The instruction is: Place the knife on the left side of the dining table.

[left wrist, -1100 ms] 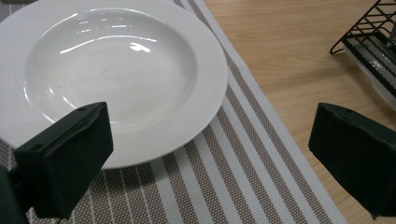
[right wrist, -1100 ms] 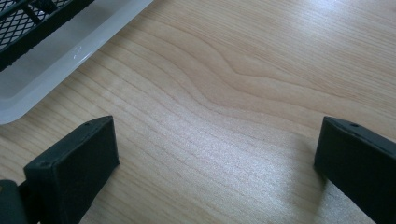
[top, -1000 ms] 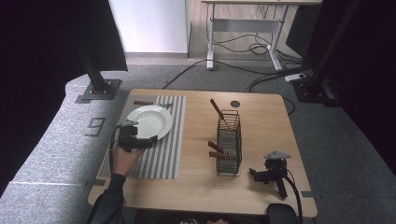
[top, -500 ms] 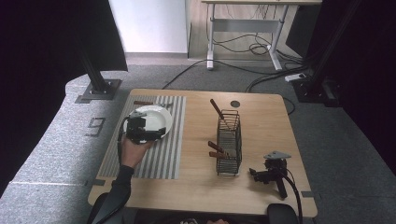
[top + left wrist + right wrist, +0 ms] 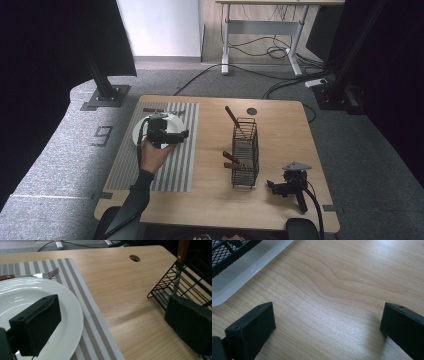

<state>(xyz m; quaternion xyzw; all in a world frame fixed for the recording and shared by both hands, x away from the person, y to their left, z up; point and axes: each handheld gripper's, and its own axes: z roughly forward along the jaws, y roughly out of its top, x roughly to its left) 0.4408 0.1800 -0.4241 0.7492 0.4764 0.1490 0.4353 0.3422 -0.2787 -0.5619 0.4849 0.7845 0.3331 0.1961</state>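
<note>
One mark readable — "9" (image 5: 103, 134) on grey floor (image 5: 60, 165).

The right gripper (image 5: 328, 332) looks down on bare bench (image 5: 342, 277), pale wood with curving grain. Its two black fingers (image 5: 249, 331) rise from the bottom corners, spread wide with nothing between them but wood. At the upper left corner lies a white tray (image 5: 249, 267), its rim catching light, and on it sits a black wire-mesh rack (image 5: 227, 252).
</note>
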